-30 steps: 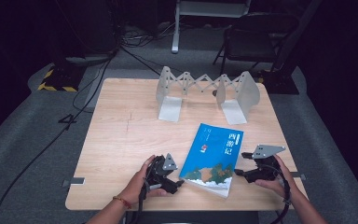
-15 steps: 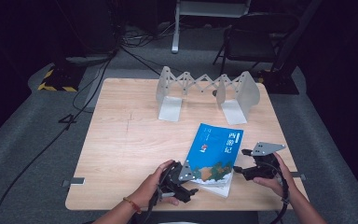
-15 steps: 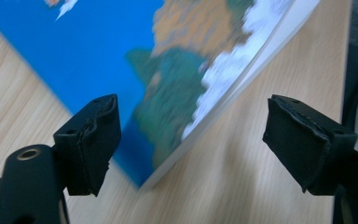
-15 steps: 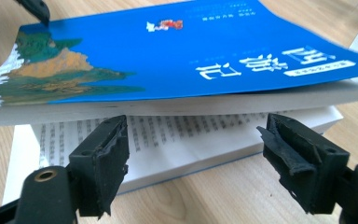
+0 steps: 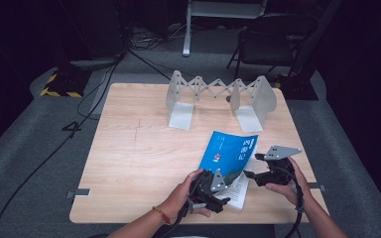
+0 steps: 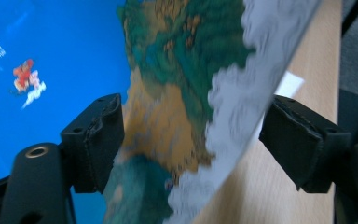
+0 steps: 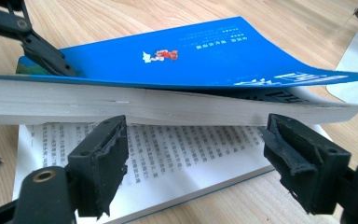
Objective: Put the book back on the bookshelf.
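A blue paperback book (image 5: 230, 151) lies on the wooden table (image 5: 139, 163) near its front right. Its cover and a thick block of pages are raised off the printed pages (image 7: 177, 158) beneath. My left gripper (image 5: 224, 194) is at the book's near corner, its jaws closing a little but still open (image 6: 191, 140). The raised part (image 6: 177, 93) sits between them, and one finger (image 7: 42, 46) rests over the blue cover (image 7: 191, 51). My right gripper (image 5: 252, 165) stands open (image 7: 196, 154) at the book's right edge, level with the gap under the raised block.
A grey folding bookstand (image 5: 218, 96) with two upright end plates stands at the back of the table. A dark chair (image 5: 273, 39) and cables (image 5: 104, 84) are on the floor beyond. The table's left half (image 5: 129, 139) is bare wood.
My left hand has moved right and slightly up to the book's near corner, and the gripper now straddles its raised part. The right hand has stayed put.
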